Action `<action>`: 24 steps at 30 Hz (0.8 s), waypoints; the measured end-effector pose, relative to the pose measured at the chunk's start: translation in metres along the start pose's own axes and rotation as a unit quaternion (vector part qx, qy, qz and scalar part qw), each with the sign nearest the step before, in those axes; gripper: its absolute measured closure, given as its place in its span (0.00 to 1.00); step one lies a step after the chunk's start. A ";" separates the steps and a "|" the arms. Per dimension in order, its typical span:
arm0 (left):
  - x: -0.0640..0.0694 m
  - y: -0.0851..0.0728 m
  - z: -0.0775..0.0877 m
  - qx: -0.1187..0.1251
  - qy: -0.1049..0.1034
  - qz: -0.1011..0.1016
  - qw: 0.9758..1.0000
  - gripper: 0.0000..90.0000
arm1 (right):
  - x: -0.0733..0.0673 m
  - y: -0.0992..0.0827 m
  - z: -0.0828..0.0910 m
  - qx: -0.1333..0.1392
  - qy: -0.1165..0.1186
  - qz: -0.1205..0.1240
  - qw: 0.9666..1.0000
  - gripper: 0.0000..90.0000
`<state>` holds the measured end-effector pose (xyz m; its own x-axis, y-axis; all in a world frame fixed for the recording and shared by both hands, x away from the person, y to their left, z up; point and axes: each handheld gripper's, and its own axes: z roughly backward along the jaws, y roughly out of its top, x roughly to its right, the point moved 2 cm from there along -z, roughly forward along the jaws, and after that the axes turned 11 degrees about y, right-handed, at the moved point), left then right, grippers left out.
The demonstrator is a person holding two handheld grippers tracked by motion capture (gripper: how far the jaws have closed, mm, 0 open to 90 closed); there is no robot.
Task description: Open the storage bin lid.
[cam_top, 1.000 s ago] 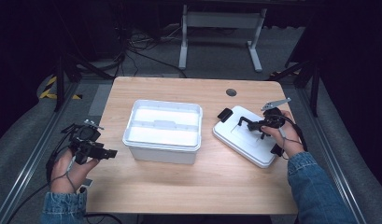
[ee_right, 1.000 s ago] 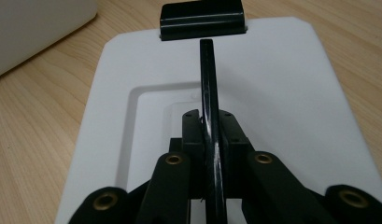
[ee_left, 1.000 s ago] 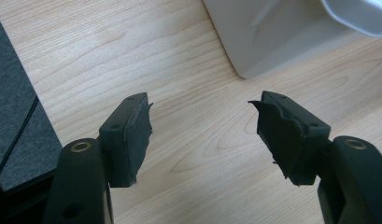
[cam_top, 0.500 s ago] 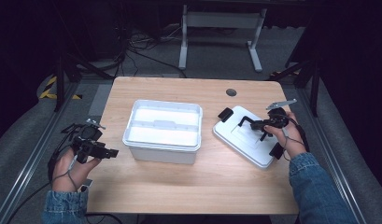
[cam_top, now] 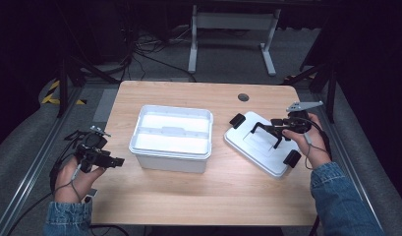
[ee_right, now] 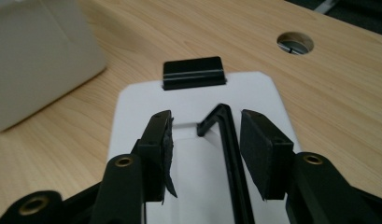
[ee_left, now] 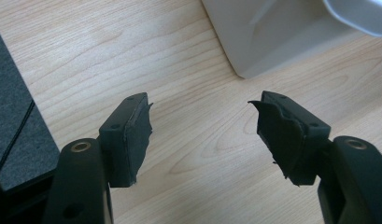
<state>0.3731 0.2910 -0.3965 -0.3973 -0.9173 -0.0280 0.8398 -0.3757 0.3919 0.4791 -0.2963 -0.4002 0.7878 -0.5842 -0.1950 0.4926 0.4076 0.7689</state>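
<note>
The left claw (cam_top: 117,161) is held spread over bare table (cam_top: 188,196) at the near left edge, unmoved since the earlier frames. The right claw (ee_right: 205,154) is seen part-spread astride the lid's black handle (ee_right: 226,135), having drawn slightly nearer. The white lid (cam_top: 260,147) lies flat right of the open white bin (cam_top: 171,142); a cable hole (cam_top: 244,97) is noted beyond

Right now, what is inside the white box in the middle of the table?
The white box looks empty in the high view: a pale bottom with a low ridge across it. Its near wall hides the closest strip of the bottom. Its lid lies beside it.
</note>
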 end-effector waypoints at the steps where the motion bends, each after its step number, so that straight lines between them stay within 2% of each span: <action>1: -0.001 0.000 0.000 0.000 0.002 -0.002 1.000 0.39 | -0.004 0.002 0.002 -0.001 0.001 0.006 1.000 0.61; 3: 0.000 -0.001 0.001 0.000 -0.001 0.004 1.000 0.39 | -0.013 0.006 0.004 0.000 0.010 0.011 1.000 0.60; 10: 0.001 0.003 0.000 0.002 -0.001 -0.005 1.000 0.39 | -0.048 0.013 0.006 -0.012 0.035 0.039 0.999 0.59; 13: 0.001 0.004 0.000 0.000 -0.003 -0.001 1.000 0.39 | -0.061 0.013 0.006 -0.016 0.045 0.047 0.998 0.58; 14: 0.001 0.004 0.000 0.000 -0.003 -0.001 1.000 0.39 | -0.061 0.013 0.006 -0.016 0.045 0.047 0.998 0.58; 15: 0.001 0.004 0.000 0.003 -0.002 -0.001 1.000 0.39 | -0.070 0.012 0.005 -0.018 0.052 0.049 0.997 0.58; 16: 0.001 0.004 0.000 0.003 -0.002 -0.001 1.000 0.39 | -0.070 0.012 0.005 -0.018 0.052 0.049 0.997 0.58; 19: 0.001 0.007 -0.001 0.003 -0.001 -0.004 1.000 0.39 | -0.083 0.009 0.004 -0.028 0.056 0.061 0.996 0.57; 24: 0.003 0.010 -0.002 0.001 -0.004 -0.006 1.000 0.39 | -0.097 0.003 0.003 -0.020 0.064 0.060 0.996 0.57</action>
<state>0.3817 0.2843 -0.3947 -0.4097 -0.9119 -0.0251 0.8345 -0.3858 0.3933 0.4028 -0.2407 -0.3774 0.8811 -0.4367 -0.1816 0.4047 0.4975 0.7673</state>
